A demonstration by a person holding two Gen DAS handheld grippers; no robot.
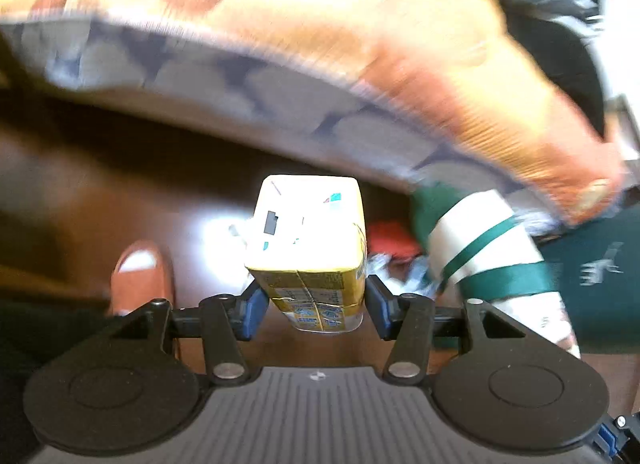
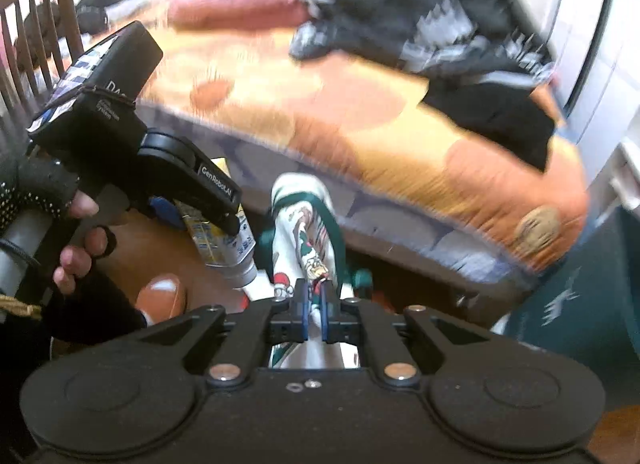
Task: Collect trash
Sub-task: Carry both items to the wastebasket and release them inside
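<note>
My left gripper [image 1: 316, 304] is shut on a yellow drink carton [image 1: 308, 240] and holds it above the brown floor beside the bed. The carton also shows in the right wrist view [image 2: 222, 240], under the left gripper [image 2: 208, 216]. My right gripper [image 2: 314, 314] is shut on the rim of a white and green printed bag [image 2: 304, 232], held open just right of the carton. In the left wrist view the bag [image 1: 480, 248] is at the right, with red and crumpled trash [image 1: 390, 244] in its mouth.
A bed with an orange patterned cover [image 2: 360, 124] fills the space ahead, with dark clothes [image 2: 420, 20] on it. A wooden chair [image 2: 36, 24] stands at the left. My orange shoe [image 1: 138, 272] is on the floor. A dark teal object [image 2: 580, 296] is at the right.
</note>
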